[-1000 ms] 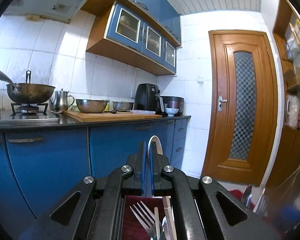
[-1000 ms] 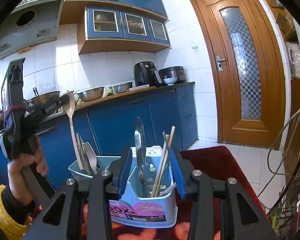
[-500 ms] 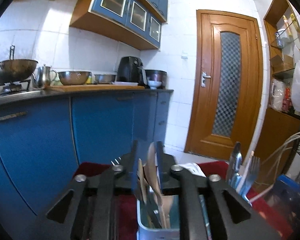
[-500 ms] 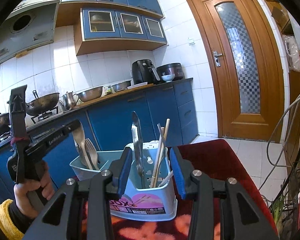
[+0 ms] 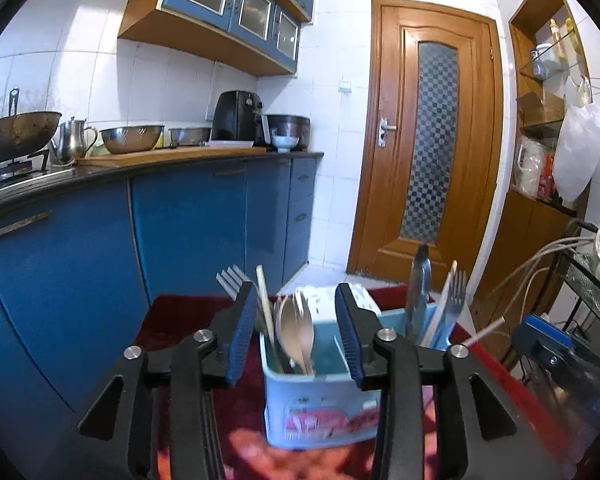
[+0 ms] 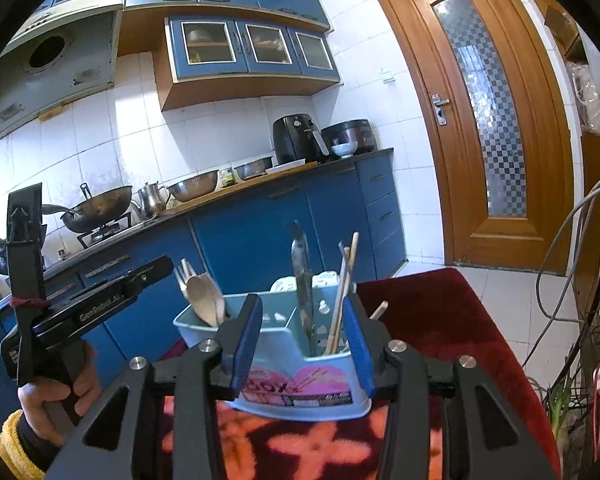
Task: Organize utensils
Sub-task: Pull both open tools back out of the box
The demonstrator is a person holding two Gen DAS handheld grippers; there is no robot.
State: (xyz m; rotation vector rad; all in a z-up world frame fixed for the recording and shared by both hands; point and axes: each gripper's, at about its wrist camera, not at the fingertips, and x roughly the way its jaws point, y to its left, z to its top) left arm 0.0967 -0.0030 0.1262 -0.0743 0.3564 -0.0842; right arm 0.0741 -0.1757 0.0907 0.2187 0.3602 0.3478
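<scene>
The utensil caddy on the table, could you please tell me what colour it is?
The utensil caddy is light blue with a pink printed label, best seen in the right wrist view.

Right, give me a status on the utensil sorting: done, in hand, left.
Done: spoons and forks stand in one end compartment of the blue caddy; tongs and chopsticks stand in the other. In hand: nothing. The left gripper has just been opening, with the spoons standing loose between its fingers; the right gripper is open around the caddy's end. Left: no loose utensils show on the red cloth.
</scene>
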